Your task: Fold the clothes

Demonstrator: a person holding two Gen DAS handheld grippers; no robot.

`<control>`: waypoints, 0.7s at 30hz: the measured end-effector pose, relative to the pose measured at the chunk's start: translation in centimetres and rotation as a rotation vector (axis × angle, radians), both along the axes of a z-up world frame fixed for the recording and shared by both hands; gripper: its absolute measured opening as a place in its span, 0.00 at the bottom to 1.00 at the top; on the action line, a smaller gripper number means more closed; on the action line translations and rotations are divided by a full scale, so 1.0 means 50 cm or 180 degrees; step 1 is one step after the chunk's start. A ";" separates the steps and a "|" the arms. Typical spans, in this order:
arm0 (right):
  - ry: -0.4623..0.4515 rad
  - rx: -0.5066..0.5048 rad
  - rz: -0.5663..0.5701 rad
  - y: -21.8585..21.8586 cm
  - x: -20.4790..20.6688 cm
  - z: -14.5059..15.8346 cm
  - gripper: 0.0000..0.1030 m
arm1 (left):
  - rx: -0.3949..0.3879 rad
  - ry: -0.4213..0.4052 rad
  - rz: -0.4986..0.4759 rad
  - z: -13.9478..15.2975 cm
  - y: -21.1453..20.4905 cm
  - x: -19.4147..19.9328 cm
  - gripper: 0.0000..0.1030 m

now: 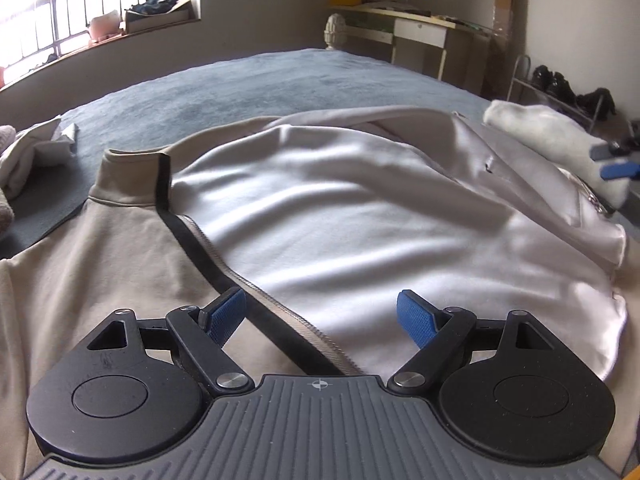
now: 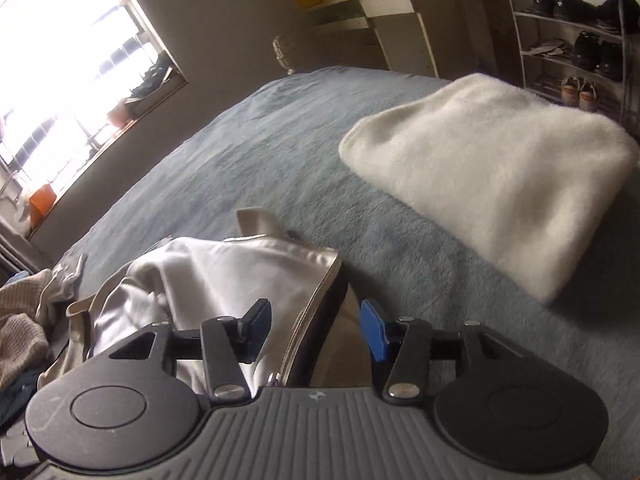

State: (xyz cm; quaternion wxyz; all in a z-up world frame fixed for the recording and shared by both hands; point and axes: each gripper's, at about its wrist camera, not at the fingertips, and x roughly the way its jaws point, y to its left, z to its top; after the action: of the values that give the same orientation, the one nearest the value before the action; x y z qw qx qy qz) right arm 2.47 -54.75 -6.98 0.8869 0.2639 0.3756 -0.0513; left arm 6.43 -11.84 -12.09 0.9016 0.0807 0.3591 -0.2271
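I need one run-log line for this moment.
left gripper: open, empty | right gripper: open | beige zip-up jacket: one front panel folded open | bed: grey-blue

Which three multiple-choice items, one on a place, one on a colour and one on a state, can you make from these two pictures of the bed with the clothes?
1. Where does the folded fluffy white blanket lie?
A. on the blue-grey bedspread
B. on the metal shoe rack
C. on the window sill

2. What colour is the inner lining of the beige zip-up jacket?
A. red
B. white
C. green

3. How stand the left tongs?
A. shut on the collar
B. open, holding nothing
C. shut on the blanket

Answers: 1 A, bedspread shows all around it. 2 B, the opened front shows pale white cloth. 3 B, the blue pads stand apart above the zipper.
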 end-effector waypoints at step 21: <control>-0.0068 -0.0030 0.0499 0.035 0.048 0.036 0.03 | 0.0031 0.0114 0.0147 -0.031 -0.020 0.002 0.80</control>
State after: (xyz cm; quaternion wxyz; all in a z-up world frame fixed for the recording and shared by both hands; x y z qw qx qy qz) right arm 4.89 -52.99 -5.16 0.8934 0.2301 0.3853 0.0195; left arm 6.52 -12.84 -13.64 0.8997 0.0728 0.3781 -0.2058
